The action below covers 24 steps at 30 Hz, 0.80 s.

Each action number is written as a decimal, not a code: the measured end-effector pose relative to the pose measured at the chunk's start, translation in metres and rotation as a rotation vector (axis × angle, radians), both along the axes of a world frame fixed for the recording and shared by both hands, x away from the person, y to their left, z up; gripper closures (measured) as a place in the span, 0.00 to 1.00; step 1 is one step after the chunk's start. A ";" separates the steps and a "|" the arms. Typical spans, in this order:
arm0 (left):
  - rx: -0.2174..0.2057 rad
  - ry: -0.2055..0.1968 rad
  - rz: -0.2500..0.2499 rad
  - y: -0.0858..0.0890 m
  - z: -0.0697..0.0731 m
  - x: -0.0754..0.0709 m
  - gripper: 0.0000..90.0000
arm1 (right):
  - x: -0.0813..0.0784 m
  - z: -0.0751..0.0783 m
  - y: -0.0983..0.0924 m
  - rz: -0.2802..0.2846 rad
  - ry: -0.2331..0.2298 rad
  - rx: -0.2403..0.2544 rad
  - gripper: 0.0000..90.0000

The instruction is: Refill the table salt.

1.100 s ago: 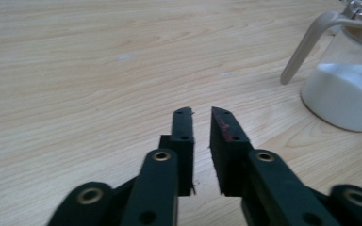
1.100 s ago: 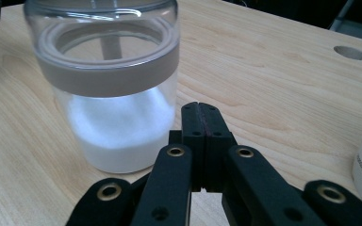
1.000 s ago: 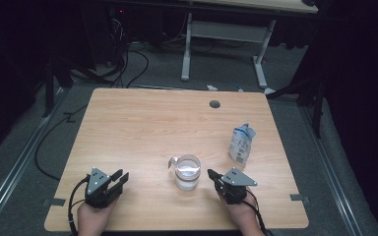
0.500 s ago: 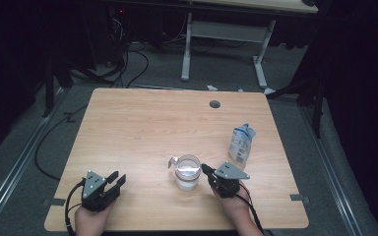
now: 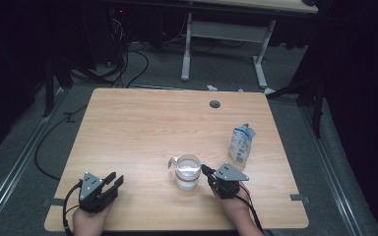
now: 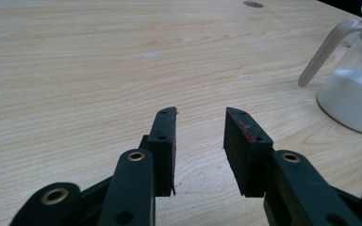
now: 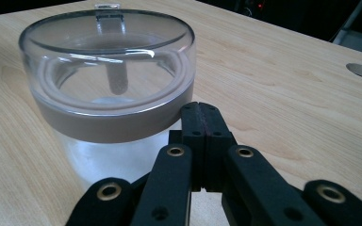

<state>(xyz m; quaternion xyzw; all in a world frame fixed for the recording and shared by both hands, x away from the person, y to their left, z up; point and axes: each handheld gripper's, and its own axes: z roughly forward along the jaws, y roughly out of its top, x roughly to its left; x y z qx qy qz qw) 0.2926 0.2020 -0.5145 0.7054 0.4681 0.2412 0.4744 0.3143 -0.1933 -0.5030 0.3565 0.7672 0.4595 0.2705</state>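
Observation:
A clear lidded jar (image 5: 187, 172) with white contents in its lower part and a beige handle (image 6: 318, 52) stands near the table's front middle. My right gripper (image 5: 204, 170) lies just right of it, jaws shut with nothing between them. In the right gripper view its tips (image 7: 201, 109) sit close beside the jar (image 7: 108, 70); I cannot tell if they touch it. My left gripper (image 5: 114, 180) rests at the front left, open. In the left gripper view its jaws (image 6: 200, 117) stand apart over bare wood, and the jar (image 6: 353, 89) is off to the right.
A light blue and white pouch (image 5: 240, 144) stands upright right of the jar, near the table's right edge (image 5: 285, 162). A round cable hole (image 5: 214, 103) is at the table's far side. Beyond the table are a white desk frame (image 5: 224, 37) and cables on the floor.
The right gripper has edged a little left, closer to the jar. The left hand has shifted slightly toward the table's front left corner.

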 end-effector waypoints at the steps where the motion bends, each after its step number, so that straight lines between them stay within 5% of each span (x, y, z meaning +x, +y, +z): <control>1: -0.007 0.007 0.001 0.000 0.000 0.000 0.72 | -0.001 0.000 0.000 -0.003 0.000 -0.001 1.00; 24: -0.022 0.024 -0.017 0.001 -0.001 0.002 0.72 | -0.032 0.001 0.021 0.075 -0.011 -0.013 1.00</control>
